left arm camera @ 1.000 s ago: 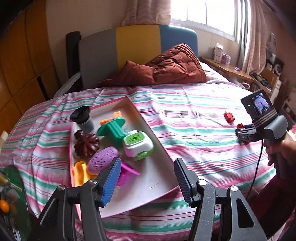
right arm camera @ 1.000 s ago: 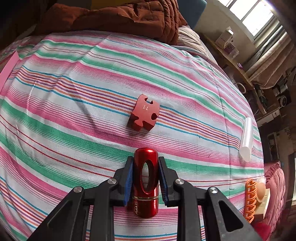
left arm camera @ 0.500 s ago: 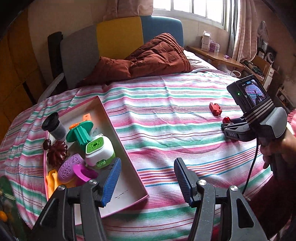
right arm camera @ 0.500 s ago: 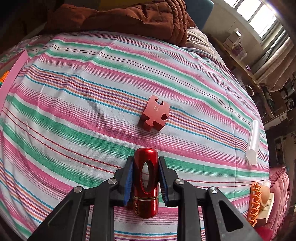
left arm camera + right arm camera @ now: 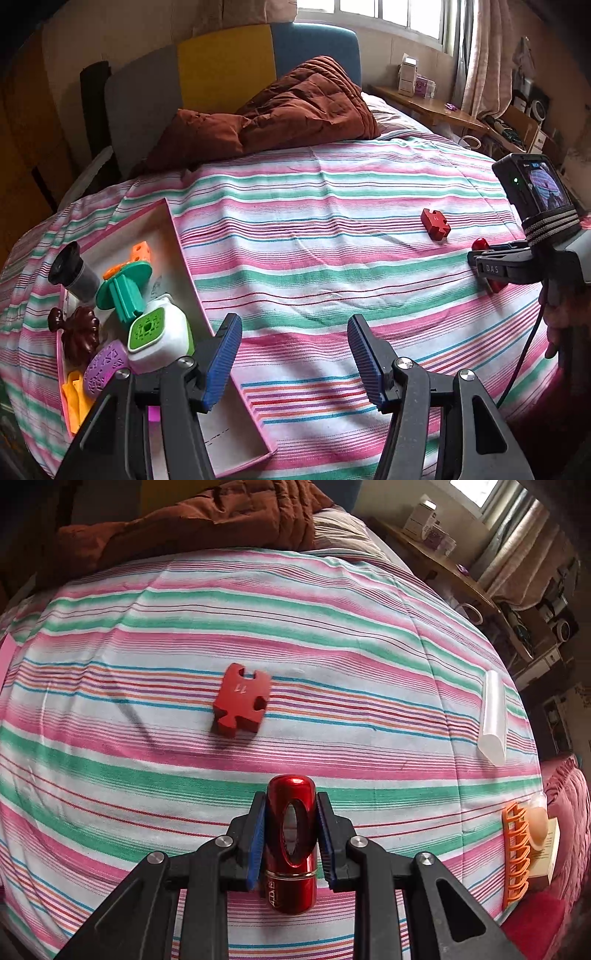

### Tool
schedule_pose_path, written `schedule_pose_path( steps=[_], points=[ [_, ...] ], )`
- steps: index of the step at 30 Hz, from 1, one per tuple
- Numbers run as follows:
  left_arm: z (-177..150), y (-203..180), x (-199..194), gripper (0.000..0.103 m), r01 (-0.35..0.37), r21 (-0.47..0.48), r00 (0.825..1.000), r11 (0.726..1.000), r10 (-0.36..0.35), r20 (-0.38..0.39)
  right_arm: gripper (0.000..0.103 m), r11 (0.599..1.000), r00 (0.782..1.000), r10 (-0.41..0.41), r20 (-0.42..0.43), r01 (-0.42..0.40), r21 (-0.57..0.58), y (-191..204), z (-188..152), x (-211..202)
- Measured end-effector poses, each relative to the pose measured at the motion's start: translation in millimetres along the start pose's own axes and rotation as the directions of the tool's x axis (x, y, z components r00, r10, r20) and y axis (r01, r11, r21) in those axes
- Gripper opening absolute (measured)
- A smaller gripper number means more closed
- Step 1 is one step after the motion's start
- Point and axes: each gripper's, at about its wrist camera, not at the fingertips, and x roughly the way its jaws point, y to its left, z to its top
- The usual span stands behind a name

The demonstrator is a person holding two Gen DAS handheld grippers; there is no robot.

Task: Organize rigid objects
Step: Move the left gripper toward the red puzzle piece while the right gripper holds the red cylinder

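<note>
— Red metal cylinder point(image 5: 291, 845): where does it sit?

— Clamped between the blue pads point(image 5: 257, 840) of the right gripper point(image 5: 291, 840), its rounded end pointing away from the camera, an oval slot showing in its upper side. It is held over the striped bedspread point(image 5: 332, 635).

— And the left gripper point(image 5: 293, 360)?

— Its jaws stand wide apart with nothing between them, hovering above the near part of the bedspread, just right of the pink-rimmed tray point(image 5: 221, 439).

— What lies in that tray?

— Toward its far left end, a black cup point(image 5: 72, 266), an orange perforated piece point(image 5: 140, 252), a teal spool point(image 5: 123, 286), a white box with a green top point(image 5: 159, 338), a dark brown fluted mould point(image 5: 79, 336), a purple patterned oval point(image 5: 103, 367) and a yellow piece point(image 5: 74, 400). The near end of the tray floor is bare card.

— Anything loose on the bed?

— A red puzzle block point(image 5: 242, 701) marked 11, lying flat beyond the cylinder, apart from it. At the right edge of the bed, a translucent white tube point(image 5: 493, 716). Nearer on that side, an orange ribbed rack point(image 5: 515, 853) beside a small cream box point(image 5: 550, 849).

— And at the far end?

— A rust-brown quilt point(image 5: 295, 110) bunched against the headboard point(image 5: 221, 66).
</note>
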Motion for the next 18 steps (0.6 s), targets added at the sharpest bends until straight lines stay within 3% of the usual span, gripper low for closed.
schedule_pose_path(
  steps=[3,9,18],
  points=[
    [3,-5,7,0.060,0.012,0.006,1.000,1.000,-0.012,-0.009,0.025,0.996,1.000,-0.008,-0.019,0.010,0.088,-19,3,5],
    [17,-18,23,0.060,0.060,0.012,0.998,0.998,-0.059,-0.022,0.025,0.962,0.998,0.055,-0.016,-0.048,0.269,-53,3,5],
    [58,-67,65,0.060,0.164,0.092,0.986,0.982,-0.160,-0.051,0.025,0.933,0.994,0.111,-0.014,-0.100,0.345,-64,0,6]
  ],
)
